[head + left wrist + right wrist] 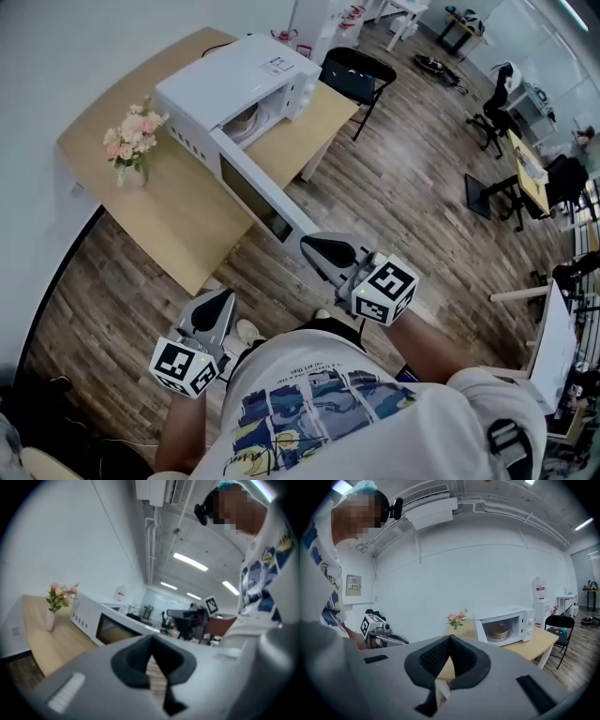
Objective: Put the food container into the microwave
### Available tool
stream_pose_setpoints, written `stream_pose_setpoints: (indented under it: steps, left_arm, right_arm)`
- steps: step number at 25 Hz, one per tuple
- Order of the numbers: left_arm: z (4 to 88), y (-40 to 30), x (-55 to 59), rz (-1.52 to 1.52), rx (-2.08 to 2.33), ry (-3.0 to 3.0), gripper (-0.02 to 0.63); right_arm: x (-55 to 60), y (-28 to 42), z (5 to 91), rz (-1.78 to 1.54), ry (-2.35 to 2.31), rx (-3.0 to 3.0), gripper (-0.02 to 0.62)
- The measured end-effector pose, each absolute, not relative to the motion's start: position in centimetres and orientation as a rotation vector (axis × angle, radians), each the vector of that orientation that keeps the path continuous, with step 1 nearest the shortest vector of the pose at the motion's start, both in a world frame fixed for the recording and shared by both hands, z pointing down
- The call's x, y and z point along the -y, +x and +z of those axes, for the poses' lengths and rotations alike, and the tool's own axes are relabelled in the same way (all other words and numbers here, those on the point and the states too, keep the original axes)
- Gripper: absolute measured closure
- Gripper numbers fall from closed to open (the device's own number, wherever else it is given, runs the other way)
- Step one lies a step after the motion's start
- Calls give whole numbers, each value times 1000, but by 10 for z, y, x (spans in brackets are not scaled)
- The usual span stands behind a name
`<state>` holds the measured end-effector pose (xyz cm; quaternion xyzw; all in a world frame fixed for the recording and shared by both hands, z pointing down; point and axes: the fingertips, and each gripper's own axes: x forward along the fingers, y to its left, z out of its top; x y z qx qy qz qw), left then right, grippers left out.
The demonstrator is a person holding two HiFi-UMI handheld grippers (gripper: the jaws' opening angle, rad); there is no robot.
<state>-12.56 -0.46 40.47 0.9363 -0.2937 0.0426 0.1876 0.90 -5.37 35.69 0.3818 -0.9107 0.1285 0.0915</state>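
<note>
The white microwave (234,84) stands on a wooden table (178,225) with its door (258,192) swung wide open toward me. A round tan food container (246,120) sits inside it, seen plainly in the right gripper view as the container (498,632) within the microwave (506,623). My left gripper (217,305) and right gripper (323,248) are held close to my body, well short of the table. Both are shut with nothing between the jaws, as the left gripper (151,641) and right gripper (450,639) show.
A vase of pink flowers (131,141) stands on the table left of the microwave. A black chair (356,70) sits behind the table's right end. Desks and office chairs (497,103) fill the far right. Wood floor (412,187) lies between.
</note>
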Motion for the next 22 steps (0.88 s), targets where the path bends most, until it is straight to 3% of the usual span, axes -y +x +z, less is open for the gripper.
stream_pose_setpoints:
  steps: [22]
  left_arm:
    - [381, 183, -49, 211, 654, 2757, 597]
  right_arm:
    - [-35, 278, 359, 323, 1216, 2724, 588]
